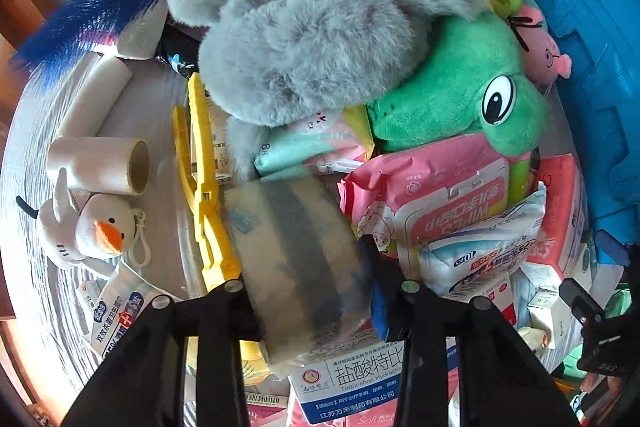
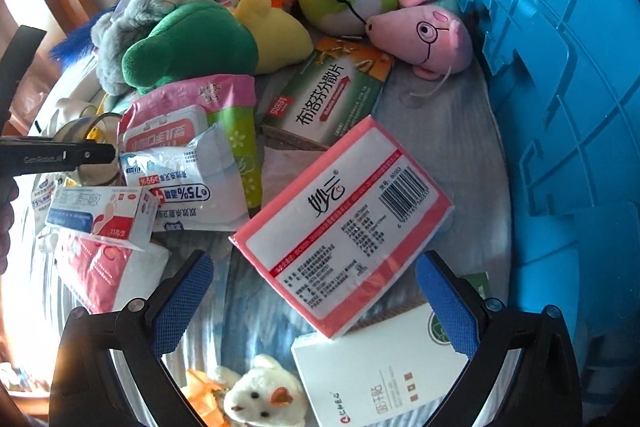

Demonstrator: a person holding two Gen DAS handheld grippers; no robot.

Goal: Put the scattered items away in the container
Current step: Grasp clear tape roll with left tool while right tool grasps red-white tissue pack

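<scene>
Tape is what your left gripper (image 1: 304, 287) has now: a roll of clear tape (image 1: 296, 259) sits between its two black fingers, and the pads squeeze it on both sides. The roll lies on a pile of stuff on the table (image 1: 36, 155). Just to the left of it lies a yellow plastic clip (image 1: 204, 195). Above it is a fluffy grey toy (image 1: 312, 39), lying partly over a green frog toy (image 1: 464, 99). To the right of the roll is a pink wipes pack (image 1: 432, 195), with a white and blue wipes pack (image 1: 480, 251) on top of it. Far to the left you can see two white paper rolls (image 1: 100, 163) and a little white duck toy (image 1: 104, 227).

Your right gripper (image 2: 316, 299) stands wide, and nothing is held in it. It hangs over a pink tissue pack (image 2: 344, 223), which lies tilted between its blue pads (image 2: 184, 299) without touching them. Under the pack's lower corner is a white box (image 2: 376, 379). A small white bear toy (image 2: 260, 395) lies near the bottom edge. Higher up there is a green medicine box (image 2: 328, 99) and a pink pig toy (image 2: 424, 35).

The blue container (image 2: 560, 107) stands on the right side of the table, right next to the pig toy. The things to tidy are all outside it, as far as you can see.
</scene>
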